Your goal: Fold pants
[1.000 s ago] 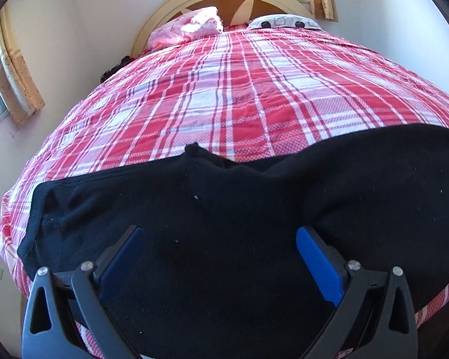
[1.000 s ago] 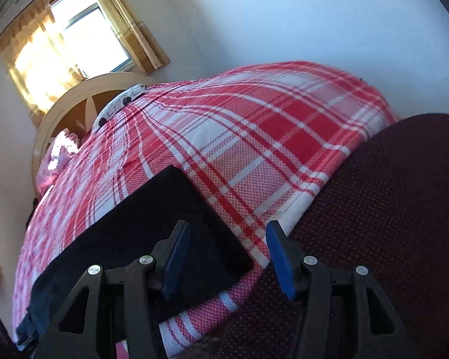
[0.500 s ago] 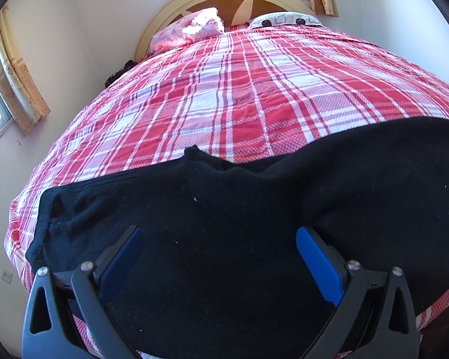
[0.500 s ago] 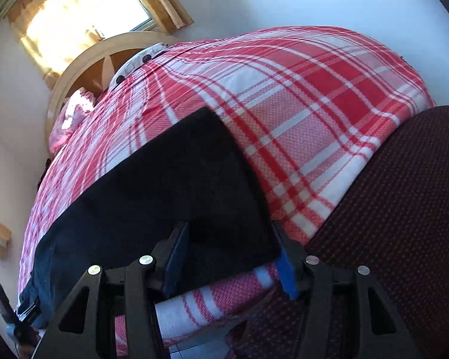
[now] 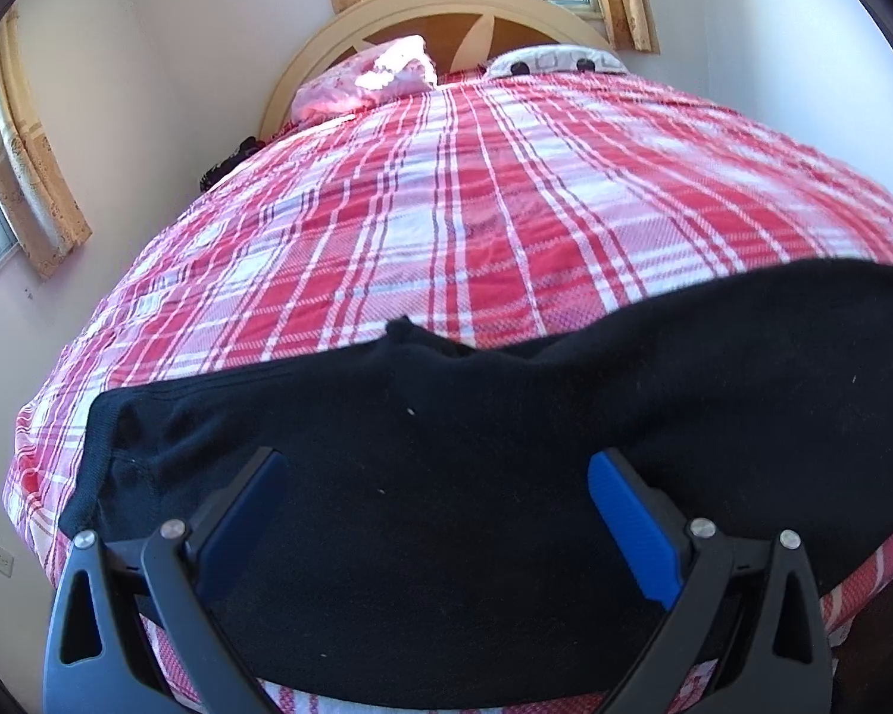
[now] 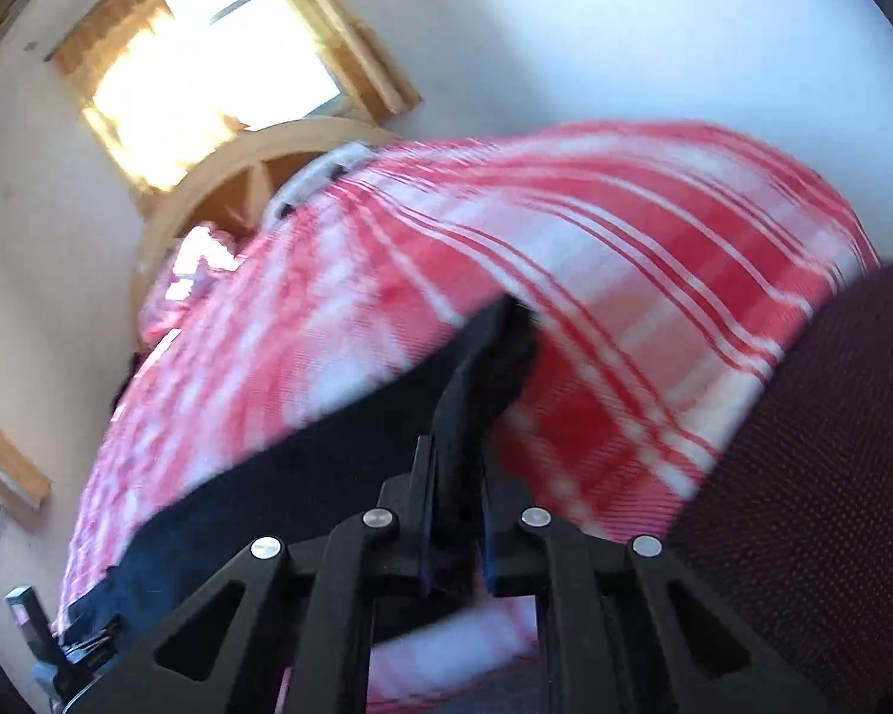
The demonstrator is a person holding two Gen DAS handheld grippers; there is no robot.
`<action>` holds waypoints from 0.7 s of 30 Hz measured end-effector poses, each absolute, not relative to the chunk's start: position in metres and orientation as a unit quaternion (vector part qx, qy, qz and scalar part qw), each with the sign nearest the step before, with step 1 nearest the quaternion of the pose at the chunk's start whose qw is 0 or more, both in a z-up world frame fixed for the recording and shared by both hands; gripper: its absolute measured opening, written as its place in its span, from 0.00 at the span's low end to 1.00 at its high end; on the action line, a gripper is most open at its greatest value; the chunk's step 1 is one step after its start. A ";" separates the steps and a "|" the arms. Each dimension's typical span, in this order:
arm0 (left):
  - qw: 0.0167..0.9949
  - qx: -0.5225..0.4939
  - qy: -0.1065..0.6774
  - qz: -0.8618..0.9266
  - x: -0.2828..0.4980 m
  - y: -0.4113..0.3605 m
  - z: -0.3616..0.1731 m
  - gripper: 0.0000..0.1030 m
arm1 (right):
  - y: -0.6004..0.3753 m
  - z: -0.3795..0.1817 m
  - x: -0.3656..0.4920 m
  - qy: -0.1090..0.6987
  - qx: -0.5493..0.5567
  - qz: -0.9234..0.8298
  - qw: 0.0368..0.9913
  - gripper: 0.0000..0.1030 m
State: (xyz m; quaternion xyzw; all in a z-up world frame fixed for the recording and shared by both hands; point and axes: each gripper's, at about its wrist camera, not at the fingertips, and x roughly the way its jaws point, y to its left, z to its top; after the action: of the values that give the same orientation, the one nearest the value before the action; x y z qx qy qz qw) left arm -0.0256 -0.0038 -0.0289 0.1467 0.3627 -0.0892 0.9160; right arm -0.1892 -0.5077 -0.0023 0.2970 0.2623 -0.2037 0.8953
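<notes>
Left wrist view: the left gripper (image 5: 431, 494) stands with its jaws spread wide, nothing between them but the cloth below. The black pants (image 5: 506, 476) lie flat across the near edge of the red plaid bedspread (image 5: 476, 208), passing under and beyond both jaws to either side. Ahead of the jaws, a pink pillow (image 5: 375, 74) and a white pillow (image 5: 556, 58) rest against the headboard (image 5: 446, 6).

Right wrist view, blurred: the right gripper (image 6: 455, 497) has its jaws closed on a raised fold of the pants (image 6: 476, 381). The garment's remainder runs off left of the jaws over the bedspread (image 6: 625, 250). No containers are seen.
</notes>
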 end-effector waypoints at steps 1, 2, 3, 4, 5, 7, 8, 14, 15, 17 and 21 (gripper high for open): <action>0.919 0.139 0.358 -0.091 -0.025 -0.001 -0.026 1.00 | -0.489 0.015 -0.183 0.254 0.275 -0.185 0.909 0.11; 0.922 0.129 0.353 -0.091 -0.025 0.004 -0.022 1.00 | -0.472 0.028 -0.178 0.249 0.256 -0.167 0.919 0.11; 0.924 0.122 0.351 -0.091 -0.024 0.007 -0.019 1.00 | -0.448 0.043 -0.168 0.246 0.233 -0.139 0.931 0.11; 0.925 0.116 0.350 -0.090 -0.023 0.011 -0.017 1.00 | -0.429 0.053 -0.158 0.246 0.217 -0.115 0.938 0.11; 0.926 0.110 0.350 -0.088 -0.021 0.015 -0.016 1.00 | -0.407 0.060 -0.149 0.249 0.198 -0.089 0.944 0.11; 0.926 0.102 0.353 -0.083 -0.018 0.024 -0.016 1.00 | -0.359 0.067 -0.125 0.261 0.161 -0.036 0.951 0.11; 0.926 0.097 0.355 -0.079 -0.016 0.029 -0.017 1.00 | -0.335 0.064 -0.112 0.272 0.150 -0.009 0.951 0.11; 0.926 0.075 0.364 -0.065 -0.012 0.061 -0.022 1.00 | -0.220 0.015 -0.057 0.326 0.102 0.084 0.936 0.11; 0.927 0.074 0.363 -0.063 -0.012 0.066 -0.023 1.00 | -0.208 0.006 -0.050 0.332 0.091 0.089 0.935 0.11; 0.927 0.068 0.363 -0.057 -0.010 0.074 -0.026 1.00 | -0.184 -0.008 -0.047 0.340 0.059 0.092 0.934 0.12; 0.926 0.052 0.370 -0.051 -0.003 0.086 -0.031 1.00 | -0.147 -0.028 -0.044 0.354 0.014 0.102 0.930 0.12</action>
State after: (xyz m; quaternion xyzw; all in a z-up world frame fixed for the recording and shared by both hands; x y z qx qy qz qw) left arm -0.0027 0.0859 -0.0307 0.0518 0.3698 -0.0510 0.9262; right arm -0.0440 -0.1471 -0.0283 0.0139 0.3542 0.1017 0.9295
